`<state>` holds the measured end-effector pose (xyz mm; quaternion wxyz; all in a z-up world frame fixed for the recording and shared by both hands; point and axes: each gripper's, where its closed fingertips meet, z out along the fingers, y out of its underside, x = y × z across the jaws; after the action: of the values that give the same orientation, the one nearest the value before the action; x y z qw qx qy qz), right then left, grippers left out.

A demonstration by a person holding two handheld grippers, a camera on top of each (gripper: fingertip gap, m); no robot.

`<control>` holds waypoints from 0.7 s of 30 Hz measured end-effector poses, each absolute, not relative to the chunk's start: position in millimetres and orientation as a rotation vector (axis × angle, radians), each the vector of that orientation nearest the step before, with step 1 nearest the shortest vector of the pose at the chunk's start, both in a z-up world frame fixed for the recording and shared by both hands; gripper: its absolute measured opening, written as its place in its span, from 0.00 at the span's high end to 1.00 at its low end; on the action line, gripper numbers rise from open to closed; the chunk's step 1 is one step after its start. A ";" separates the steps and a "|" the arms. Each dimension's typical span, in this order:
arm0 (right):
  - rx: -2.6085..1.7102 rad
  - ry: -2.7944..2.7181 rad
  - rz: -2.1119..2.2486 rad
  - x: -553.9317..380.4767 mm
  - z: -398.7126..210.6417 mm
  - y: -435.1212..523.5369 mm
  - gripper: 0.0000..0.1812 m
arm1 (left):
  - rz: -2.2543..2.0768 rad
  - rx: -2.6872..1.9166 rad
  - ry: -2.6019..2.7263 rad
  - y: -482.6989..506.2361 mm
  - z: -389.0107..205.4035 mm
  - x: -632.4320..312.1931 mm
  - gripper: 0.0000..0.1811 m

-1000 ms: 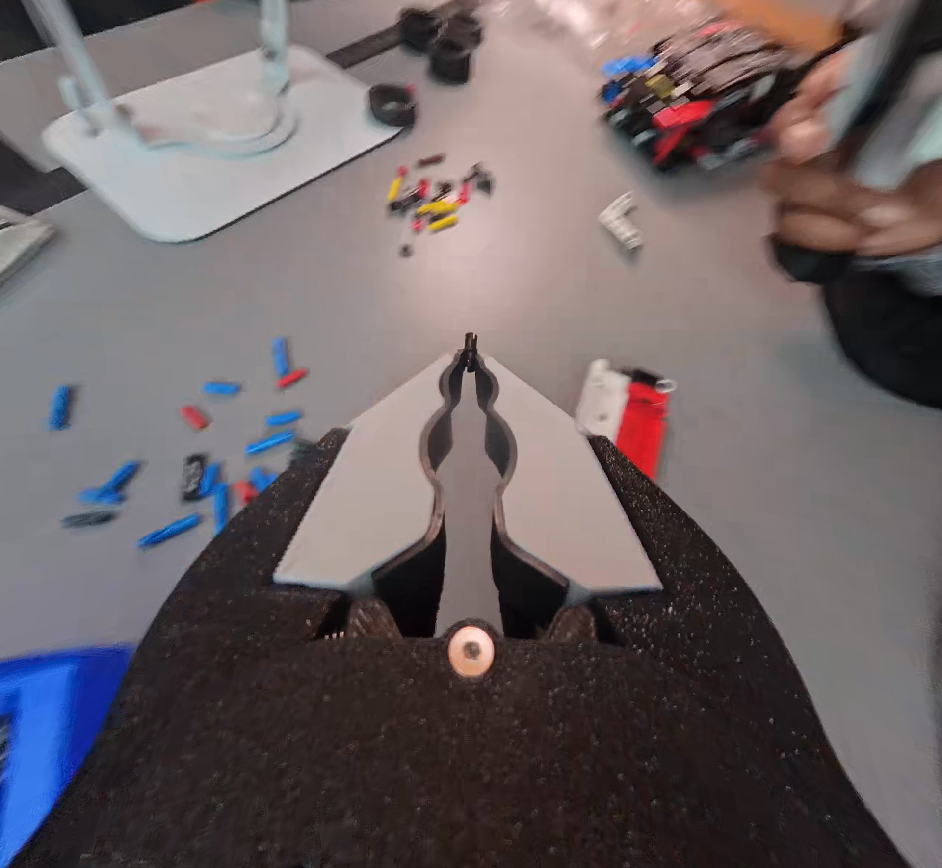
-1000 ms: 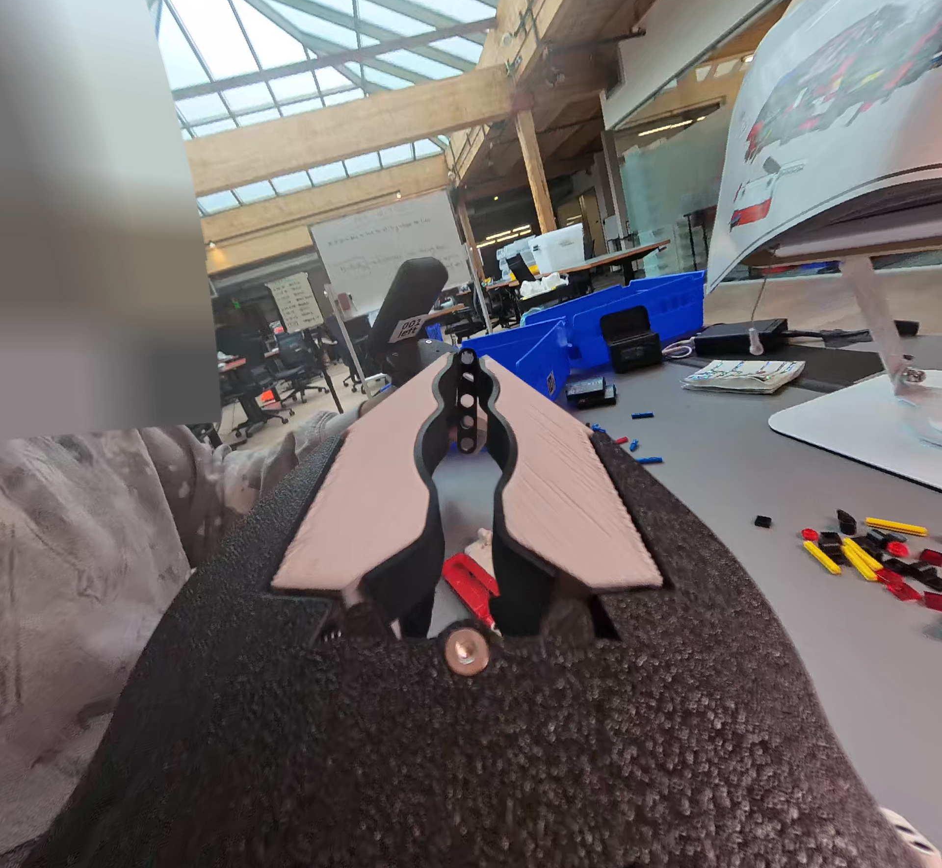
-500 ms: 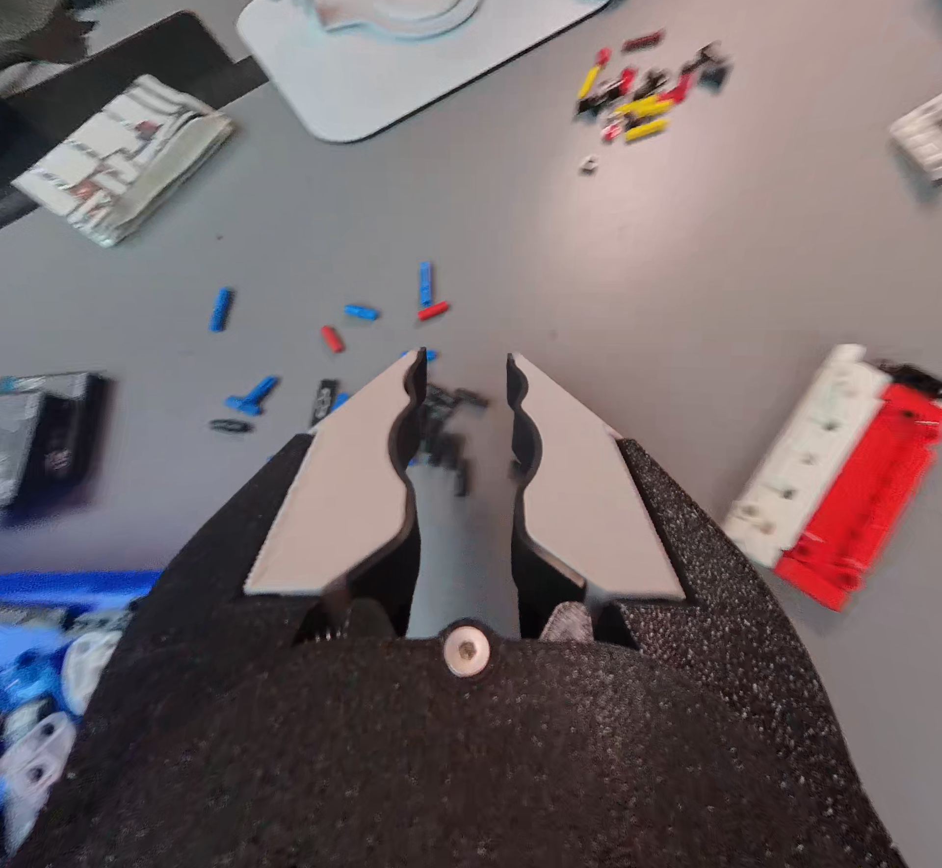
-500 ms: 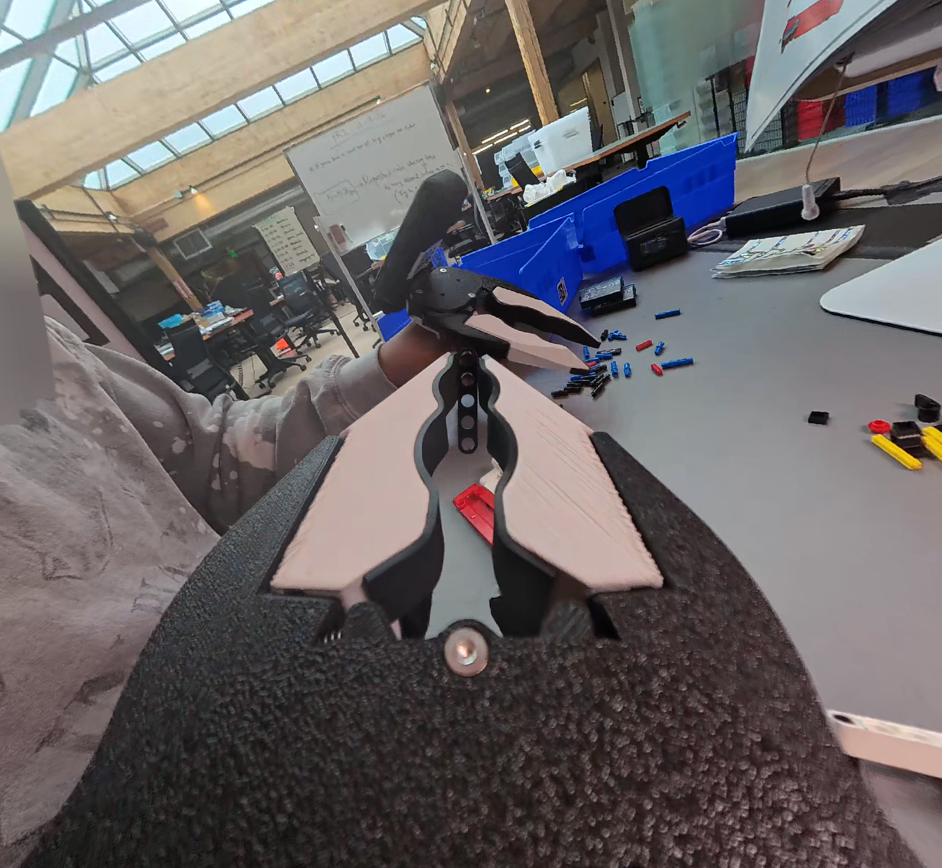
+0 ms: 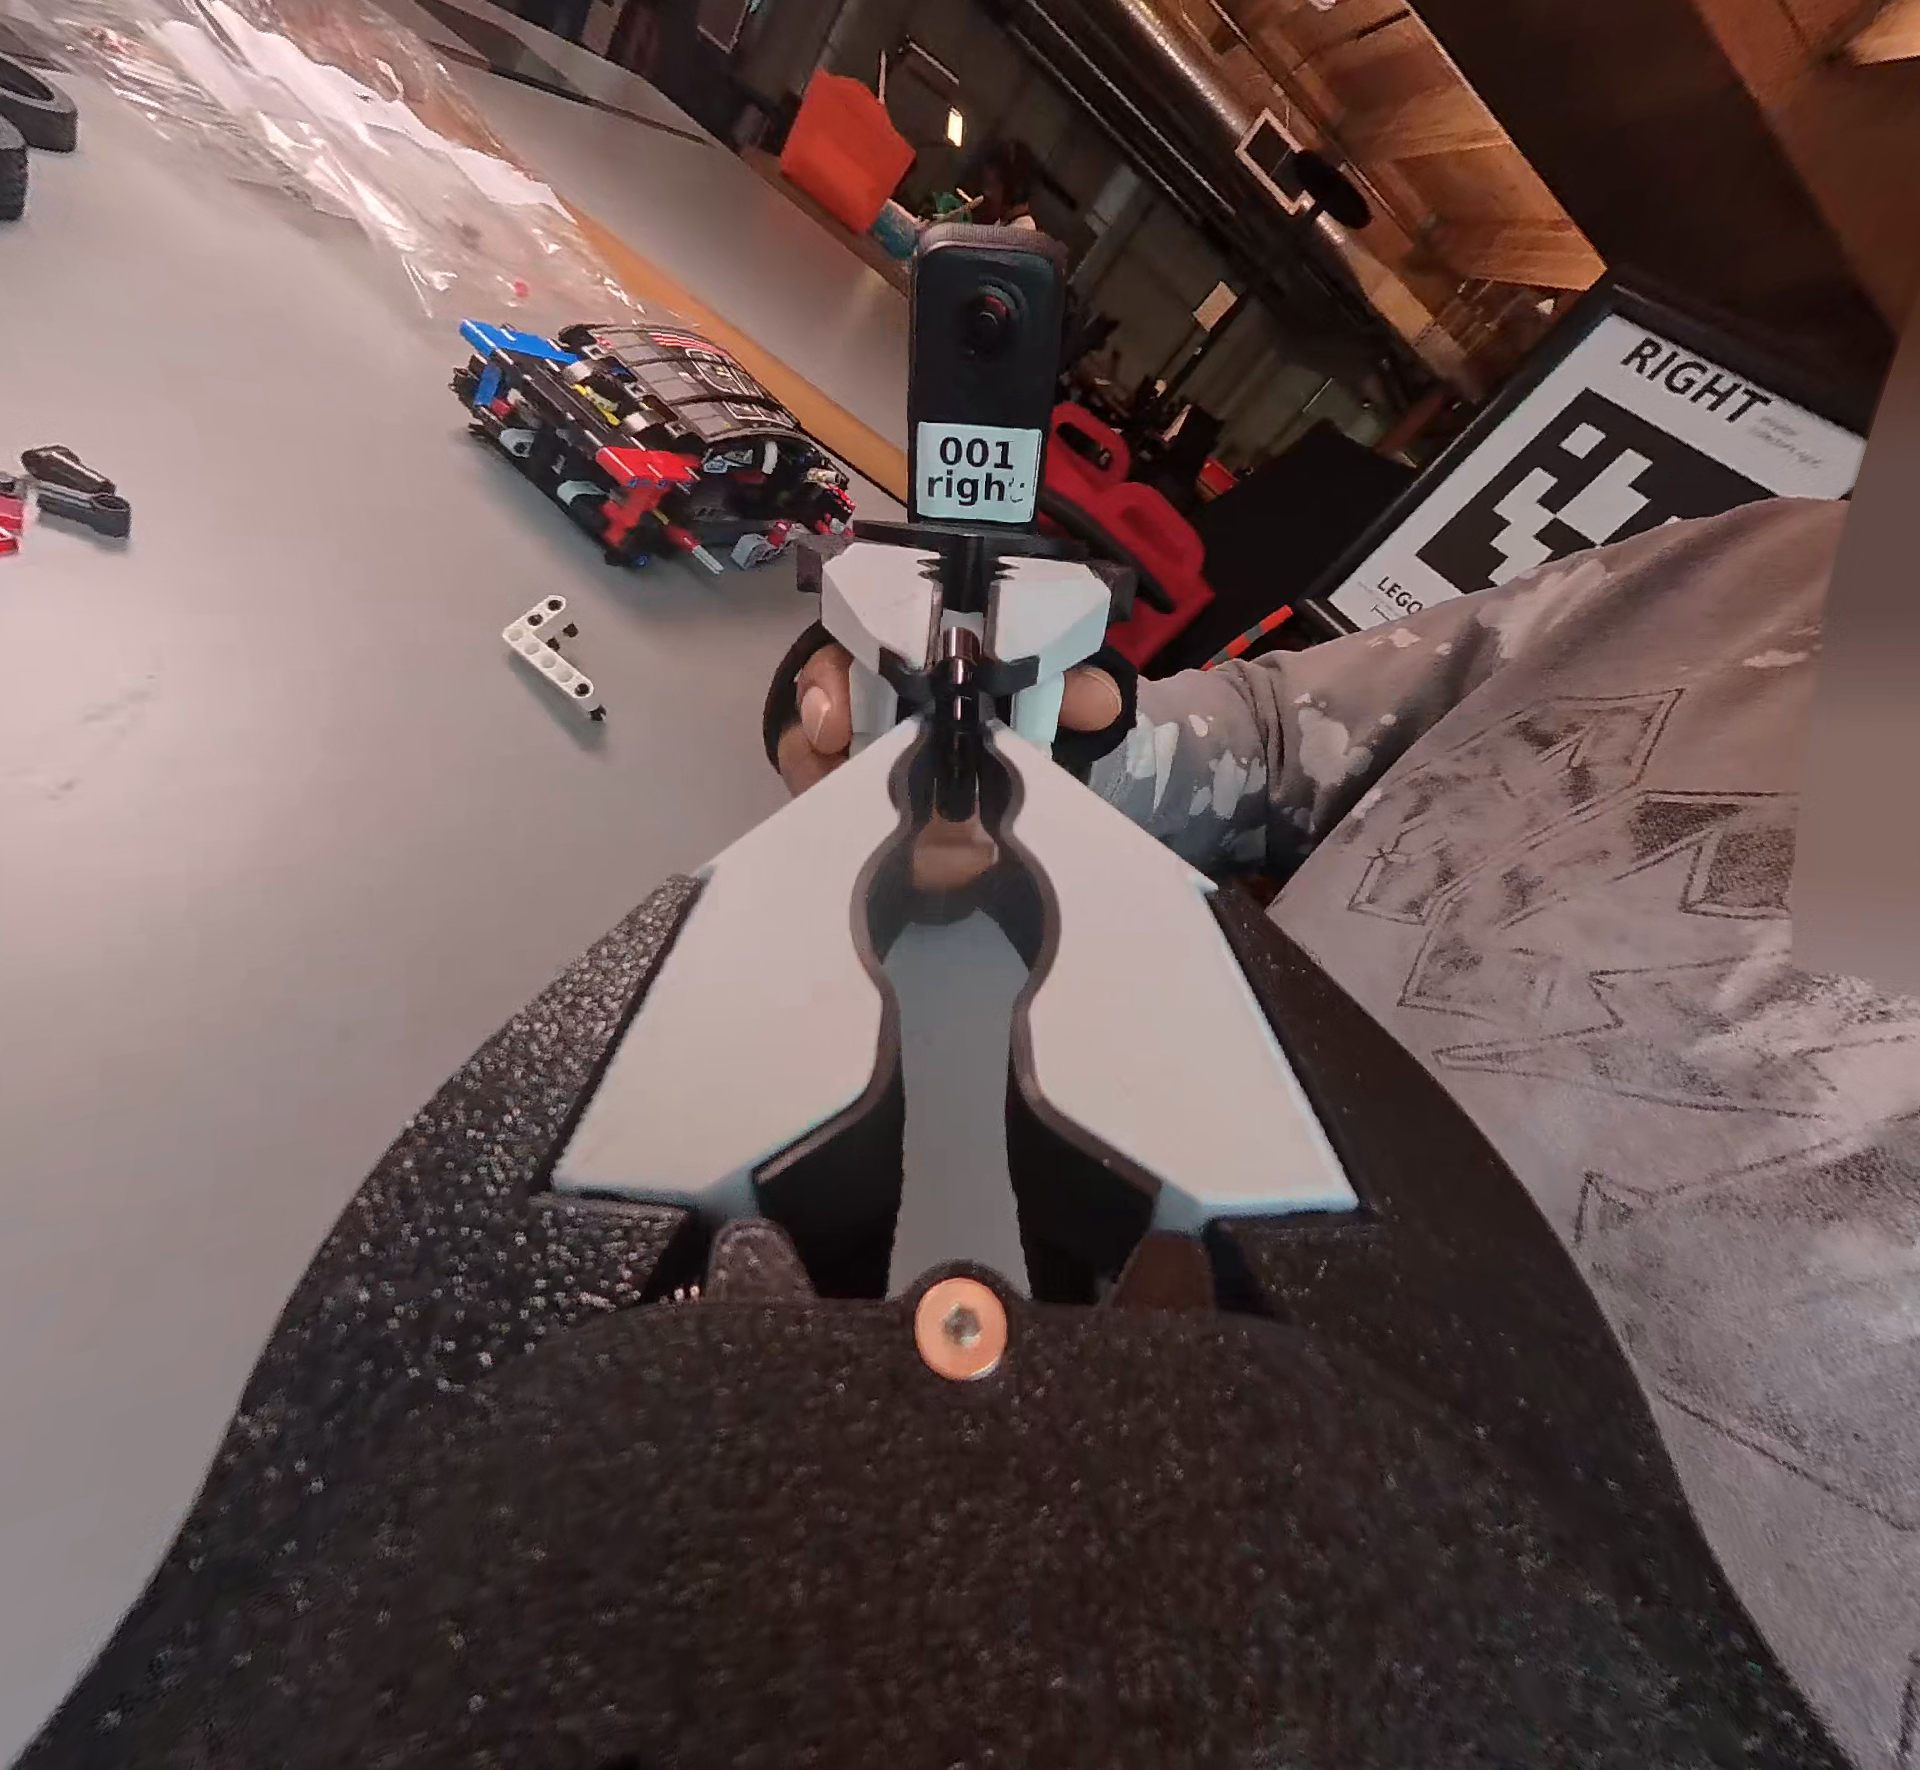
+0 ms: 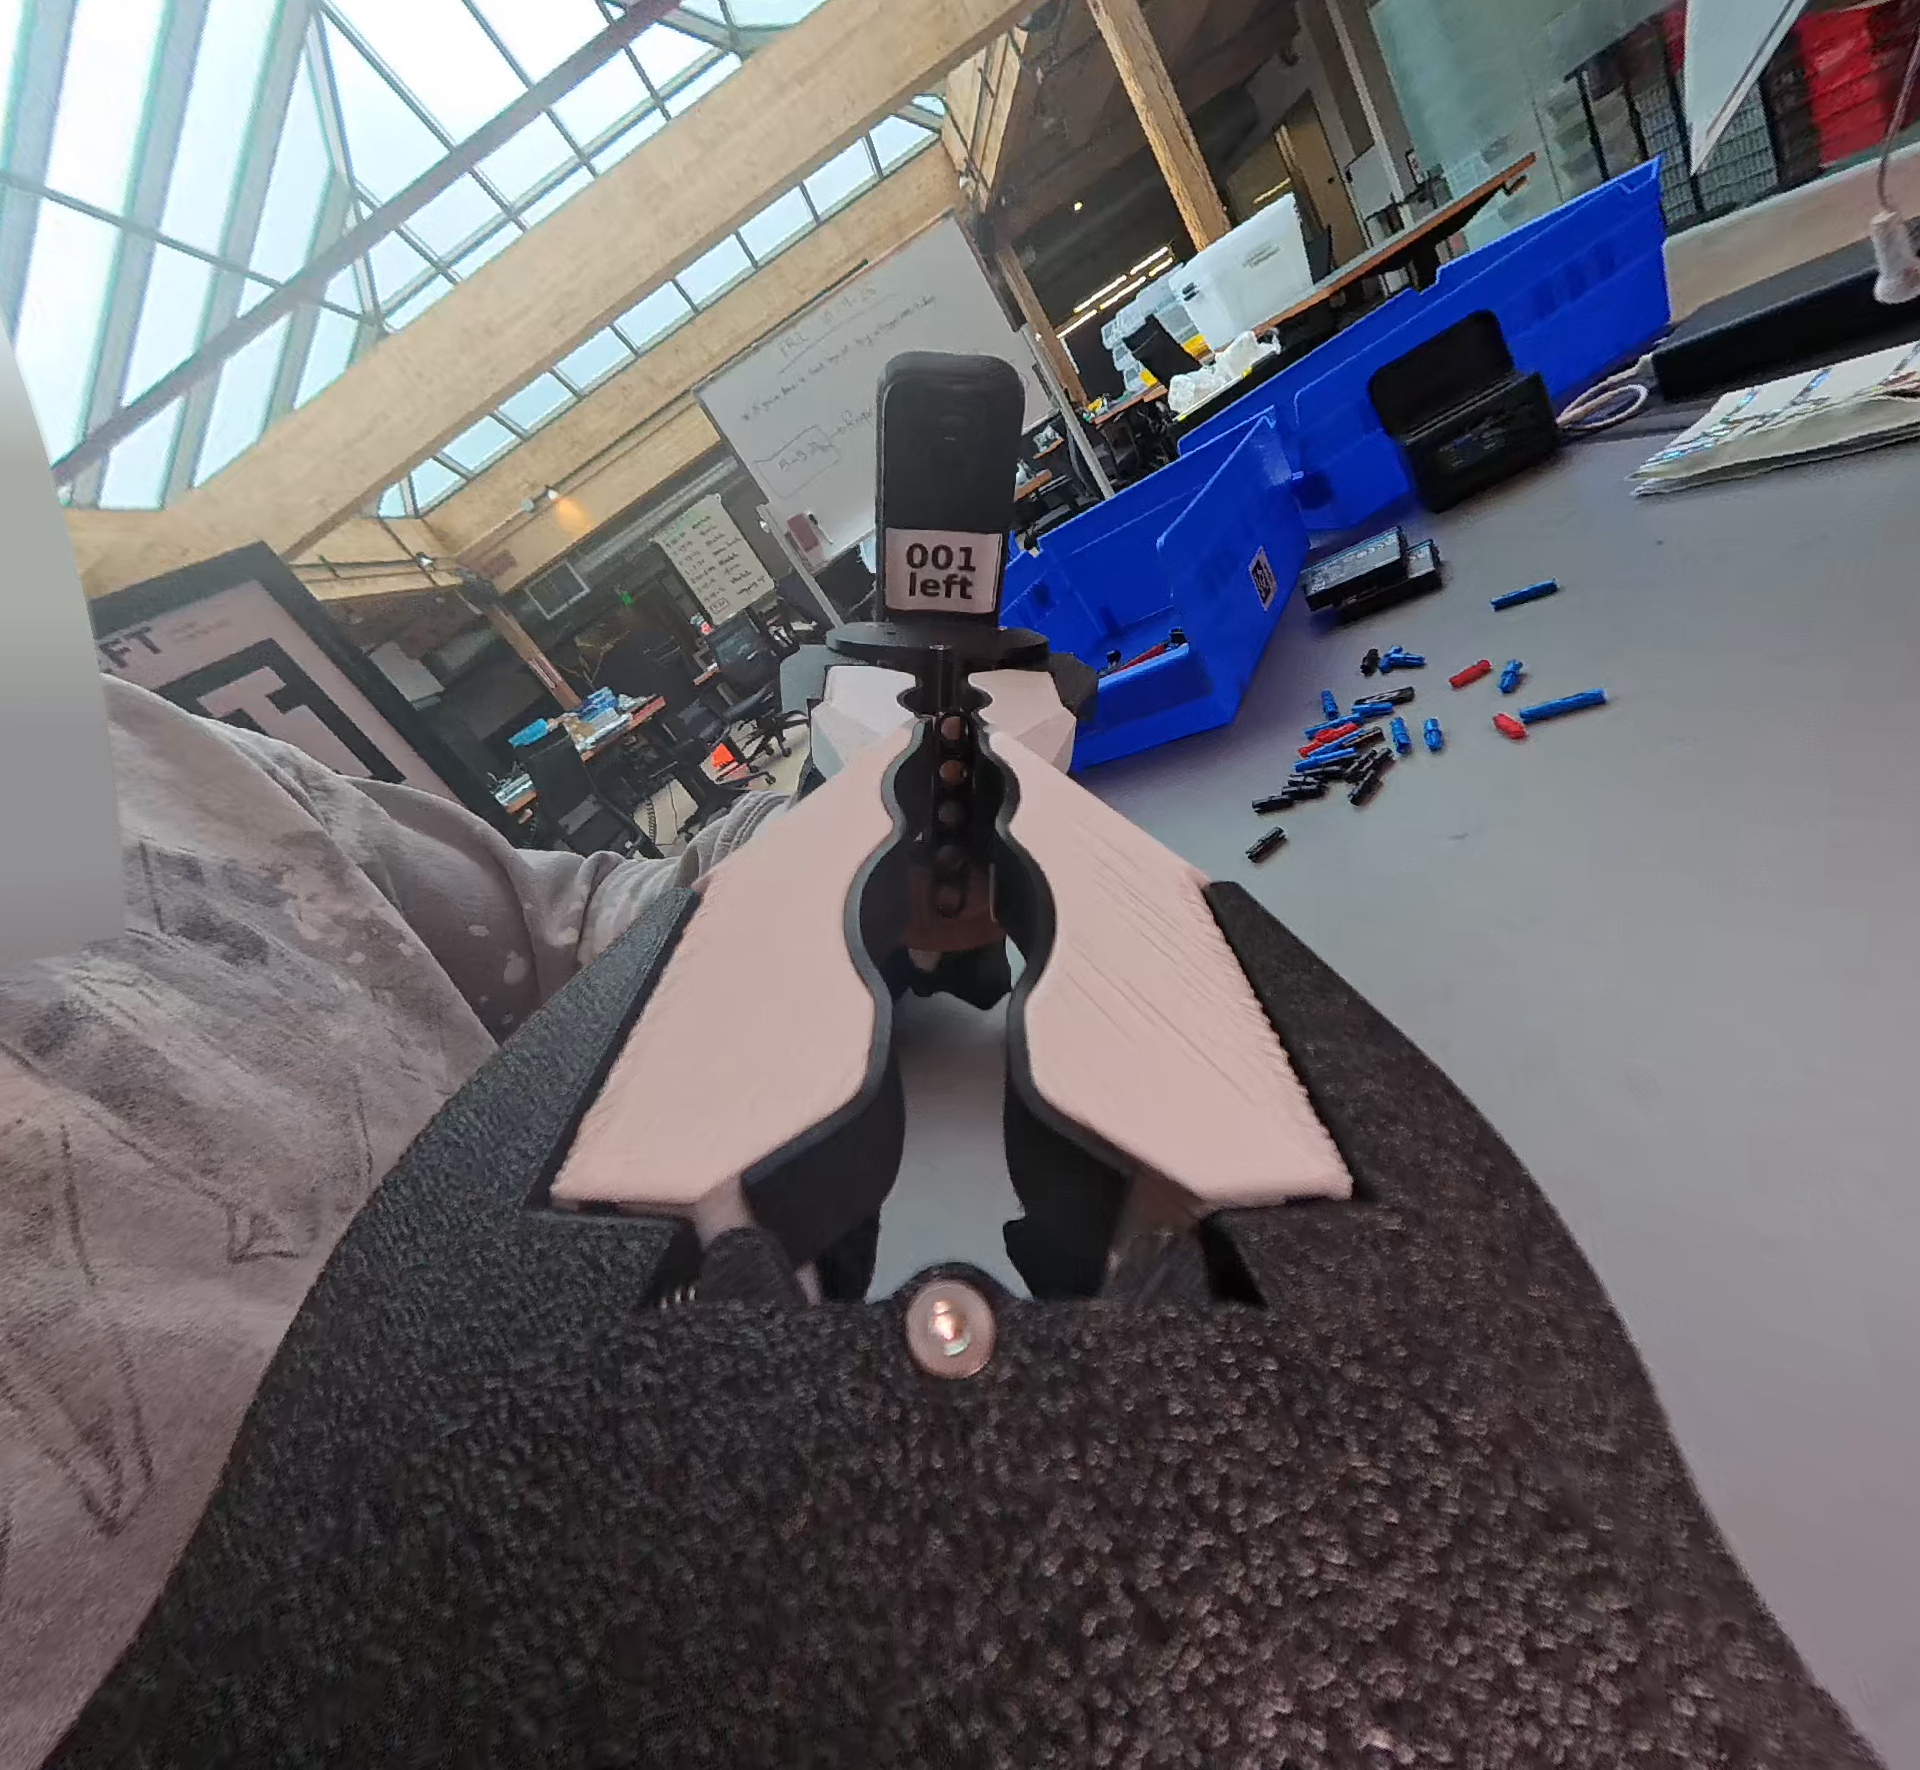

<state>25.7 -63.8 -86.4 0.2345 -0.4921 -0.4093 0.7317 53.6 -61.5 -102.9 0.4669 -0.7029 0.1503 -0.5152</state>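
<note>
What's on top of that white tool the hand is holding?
A tall black camera with a white sticker, standing on a thin black plate atop the white right tool. Its back is hidden.

Tyres (image 5: 26,131) (cut off at left)
</note>
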 end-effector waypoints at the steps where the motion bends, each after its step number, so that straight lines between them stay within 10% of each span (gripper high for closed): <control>1: -1.366 -1.135 1.981 24.8 -88.2 -62.2 0.96 | -1.227 -1.749 0.385 -61.8 -104.8 49.3 0.98; 12: -1.435 -1.675 1.295 36.9 -151.9 -46.9 0.86 | 0.475 -2.060 0.005 -85.2 -85.5 -219.6 0.97; 21: -1.399 -2.001 0.993 38.0 -203.2 -67.7 0.76 | 0.582 -2.331 -0.346 -139.9 -145.4 -296.6 0.81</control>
<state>38.0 -67.7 -203.2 0.2500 -0.5140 -0.7351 0.3646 -296.6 -139.9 -145.4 0.3494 -0.8998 -0.1336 0.2246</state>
